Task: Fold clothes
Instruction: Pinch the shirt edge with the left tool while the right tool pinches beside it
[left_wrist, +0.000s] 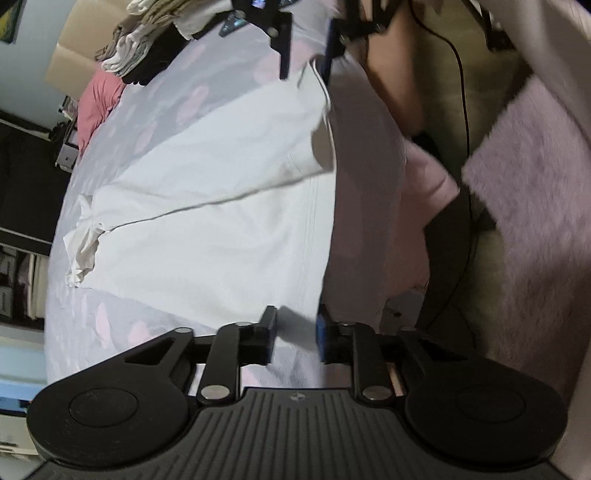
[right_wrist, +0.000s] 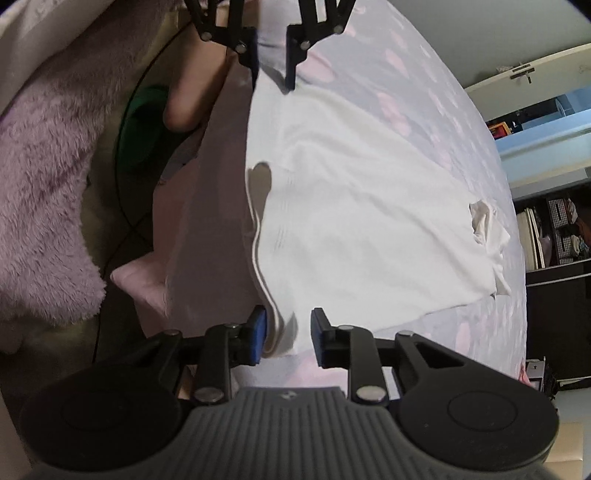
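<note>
Both grippers stand with jaws parted at opposite corners of the white garment's near hem: the left gripper (left_wrist: 295, 332) clamps nothing, and the right gripper (right_wrist: 288, 332) brackets a hem fold without pinching it. That white garment (left_wrist: 207, 206) lies flat on the bed sheet (left_wrist: 122, 325), beside a pile of clothes (left_wrist: 147, 48).

Home bedroom. Bed (left_wrist: 155, 122) with pink-patterned sheet, clothes pile (left_wrist: 144, 48) at its head. Fluffy rug (right_wrist: 44, 177) beside it.
</note>
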